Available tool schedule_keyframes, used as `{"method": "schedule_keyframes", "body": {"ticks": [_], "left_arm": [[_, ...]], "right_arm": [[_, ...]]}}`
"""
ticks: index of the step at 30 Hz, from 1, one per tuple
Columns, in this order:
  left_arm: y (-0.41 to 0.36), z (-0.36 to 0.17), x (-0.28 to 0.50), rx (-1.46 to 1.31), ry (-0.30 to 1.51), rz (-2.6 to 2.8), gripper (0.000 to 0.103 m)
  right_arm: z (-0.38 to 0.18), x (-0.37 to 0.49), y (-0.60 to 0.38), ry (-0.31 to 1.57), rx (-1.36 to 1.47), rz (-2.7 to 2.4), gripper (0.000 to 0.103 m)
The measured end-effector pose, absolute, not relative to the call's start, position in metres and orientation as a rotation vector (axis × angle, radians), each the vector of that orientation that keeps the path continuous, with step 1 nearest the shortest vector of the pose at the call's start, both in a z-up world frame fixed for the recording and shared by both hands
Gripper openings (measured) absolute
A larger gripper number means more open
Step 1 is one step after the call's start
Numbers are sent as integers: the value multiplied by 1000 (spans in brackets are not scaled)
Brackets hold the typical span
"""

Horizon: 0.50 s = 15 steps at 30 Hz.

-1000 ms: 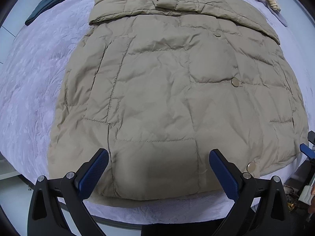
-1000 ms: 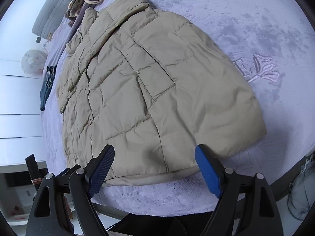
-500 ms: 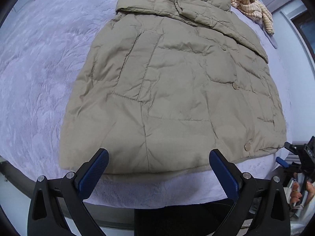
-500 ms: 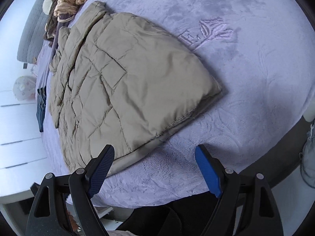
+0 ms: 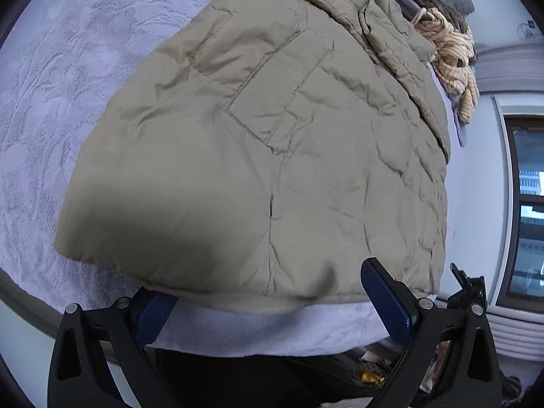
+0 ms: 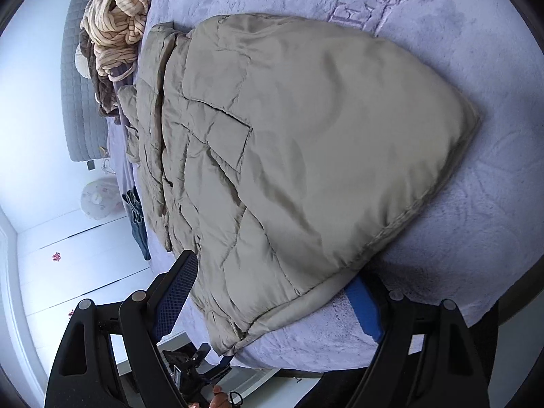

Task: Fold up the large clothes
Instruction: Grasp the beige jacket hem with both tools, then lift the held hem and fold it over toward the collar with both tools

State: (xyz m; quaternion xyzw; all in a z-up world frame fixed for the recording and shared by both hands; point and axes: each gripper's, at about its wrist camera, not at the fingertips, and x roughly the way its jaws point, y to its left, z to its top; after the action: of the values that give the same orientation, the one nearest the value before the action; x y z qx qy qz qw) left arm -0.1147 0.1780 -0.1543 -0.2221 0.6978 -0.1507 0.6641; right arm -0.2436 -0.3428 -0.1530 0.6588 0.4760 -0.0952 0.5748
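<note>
A khaki quilted puffer jacket (image 5: 272,142) lies flat on a lilac bedspread (image 5: 61,78), its hem toward me and its collar far. My left gripper (image 5: 272,301) is open at the hem's left corner, the hem between its blue pads, the left pad partly under the fabric. In the right wrist view the jacket (image 6: 306,142) fills the middle. My right gripper (image 6: 272,299) is open astride the hem's right part, the right pad under the edge. Neither gripper has closed on the fabric.
A striped beige garment (image 6: 115,20) and brown clothes lie beyond the collar by a grey headboard (image 6: 74,95). Dark jeans (image 6: 137,217) hang at the bed's side. A window (image 5: 527,210) is at the right. The bed edge runs just below both grippers.
Both grippers have swung outward and dropped down to the jacket's hem corners; the hem now sits between the open pads. The jacket has not moved.
</note>
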Motion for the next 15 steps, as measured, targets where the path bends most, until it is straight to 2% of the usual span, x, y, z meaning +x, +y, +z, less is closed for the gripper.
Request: {"method": "schedule_keyframes", "body": {"ticks": [1,2,3,4,5,6,8,15], "left_arm": [[176,-155,-111,-506,1565,-338,85],[175,-155,-107,-503,1564,-343,62],[173,-155,-103,-496,1565,-350,36],[172,-154,-100,-480,1559,-358,24],[173,-152,-98,-461,1549,-364,17],[172,-148,-96,-447,1531,-369,17],[173,-136,-95,-430,1486,-386,17],[169,-92,-81,-346,1366,-434,17]], "right_arm": [[-154,-243,-342,1104,1558,-218,86],[-154,-244,-342,1094,1570,-218,86],[-155,-245,-342,1083,1583,-221,85],[-155,-246,-342,1073,1595,-222,82],[-157,-247,-343,1065,1605,-224,69],[-159,-250,-344,1062,1612,-224,43],[-161,-251,-342,1069,1622,-231,10],[-130,-232,-340,1087,1435,-230,8]]}}
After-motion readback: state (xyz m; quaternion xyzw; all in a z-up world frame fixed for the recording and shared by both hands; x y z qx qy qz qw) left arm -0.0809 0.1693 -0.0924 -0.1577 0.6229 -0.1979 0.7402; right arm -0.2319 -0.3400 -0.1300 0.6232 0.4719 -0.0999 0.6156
